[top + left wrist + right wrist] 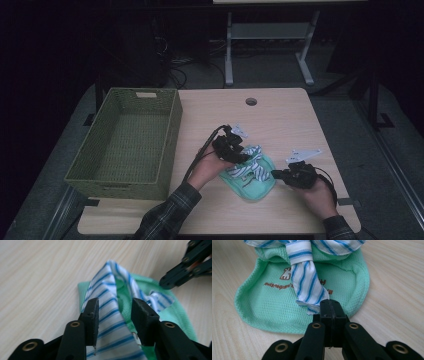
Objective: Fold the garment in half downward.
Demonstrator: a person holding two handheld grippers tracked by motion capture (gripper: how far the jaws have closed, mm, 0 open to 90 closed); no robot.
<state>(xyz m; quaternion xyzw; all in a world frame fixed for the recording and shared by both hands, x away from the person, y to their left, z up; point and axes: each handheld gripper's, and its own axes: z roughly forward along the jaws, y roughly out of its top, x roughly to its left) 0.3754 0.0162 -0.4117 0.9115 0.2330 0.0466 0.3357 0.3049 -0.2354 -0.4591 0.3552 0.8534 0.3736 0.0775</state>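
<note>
Right gripper [329, 305]: jaws pressed together, seemingly pinching the tip of the striped tie [308, 282], though whether cloth is caught cannot be told. Left gripper [115, 312]: jaws apart, straddling the striped collar band [107, 305] without closing on it. Green garment [250, 182]: laid flat on the wooden table [290, 115], between both grippers; the tie's long axis is seen running straight away from the right gripper. Woven basket [127, 142]: set at the table's left, nearer the left hand [207, 170].

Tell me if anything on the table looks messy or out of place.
The green garment lies rumpled, its striped white-and-blue tie twisted across it instead of flat. The woven basket beside it sits straight.
</note>
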